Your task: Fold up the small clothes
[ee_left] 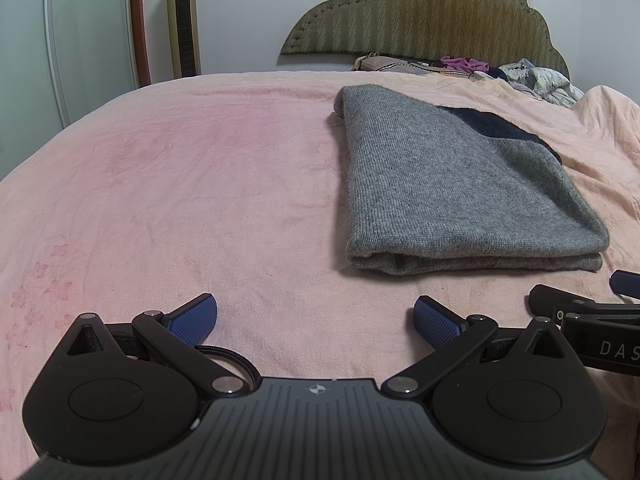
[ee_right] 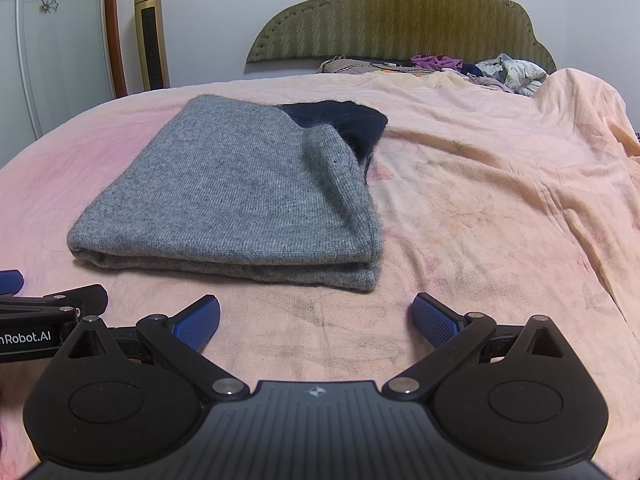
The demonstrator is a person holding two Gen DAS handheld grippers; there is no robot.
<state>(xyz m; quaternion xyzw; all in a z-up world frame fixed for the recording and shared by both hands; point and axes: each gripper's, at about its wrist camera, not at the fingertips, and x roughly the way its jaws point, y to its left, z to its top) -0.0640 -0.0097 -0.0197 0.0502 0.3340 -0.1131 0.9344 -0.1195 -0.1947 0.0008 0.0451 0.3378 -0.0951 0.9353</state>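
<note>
The left gripper (ee_left: 315,316) hovered over the pink bedsheet (ee_left: 180,184) with its blue pads spread apart, empty. The folded grey sweater (ee_left: 460,184) lay flat on the bed at about one o'clock from it. The right gripper (ee_right: 316,316), also spread and empty, had the sweater at eleven o'clock.

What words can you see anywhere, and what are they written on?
"DAS", cut off by the edge: on the right claw's black body.
"nRobot.AI", its start cut off: on the left claw's black body.
Small marking on the gold tower fan: too blurred to read.
Nothing written on the grey sweater.
</note>
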